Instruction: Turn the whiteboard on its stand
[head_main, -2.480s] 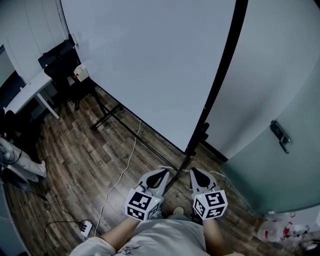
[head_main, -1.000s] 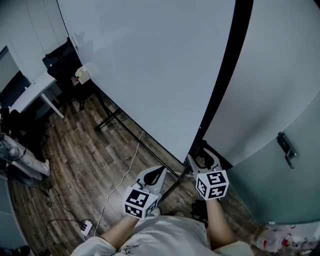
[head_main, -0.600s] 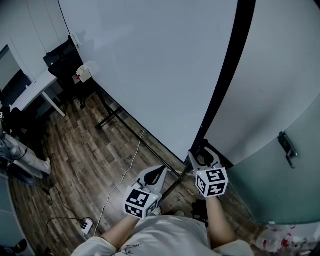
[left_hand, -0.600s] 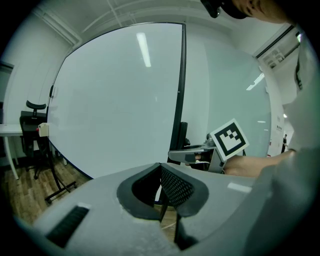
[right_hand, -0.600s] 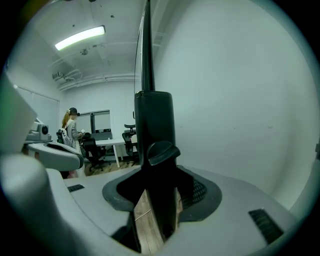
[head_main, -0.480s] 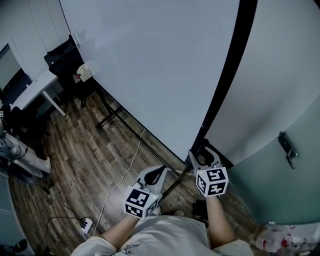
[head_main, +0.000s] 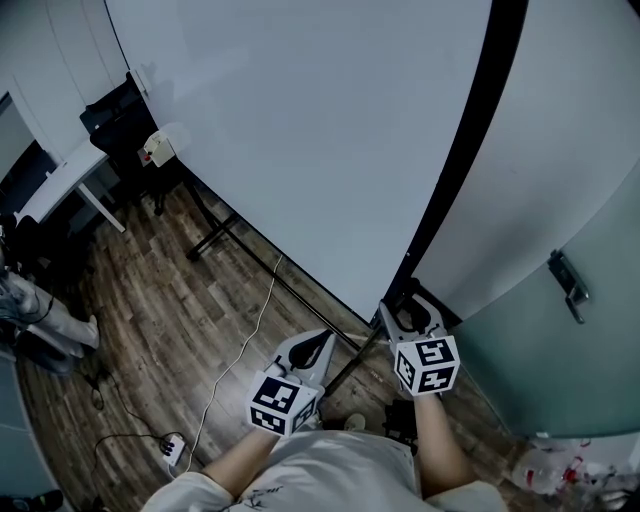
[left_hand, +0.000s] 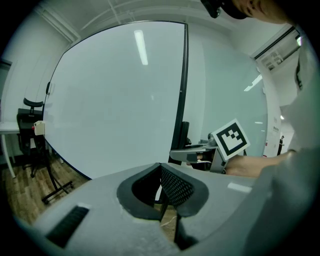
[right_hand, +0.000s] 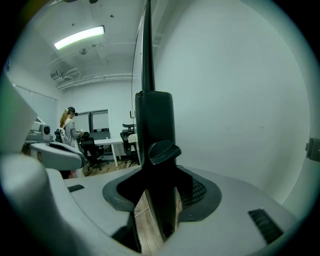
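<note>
The large whiteboard (head_main: 300, 130) stands upright on a black stand, with its black side post (head_main: 460, 150) running down to the floor. My right gripper (head_main: 408, 305) is at the foot of that post. In the right gripper view the post (right_hand: 155, 125) and its clamp knob (right_hand: 162, 150) fill the gap between the jaws, which are shut on it. My left gripper (head_main: 318, 350) hangs lower and to the left, apart from the stand. Its jaws (left_hand: 161, 195) are shut with nothing between them. The whiteboard (left_hand: 115, 100) fills the left gripper view.
The stand's foot bar (head_main: 215, 240) and a white cable (head_main: 245, 340) cross the wooden floor, ending at a power strip (head_main: 172, 452). A desk (head_main: 60, 185) and a black chair (head_main: 120, 120) stand far left. A frosted glass door with a handle (head_main: 565, 285) is close on the right.
The right gripper has gone forward from beside the left gripper to the post and closed round it. Over the last second it has stayed there. The left gripper has hardly moved.
</note>
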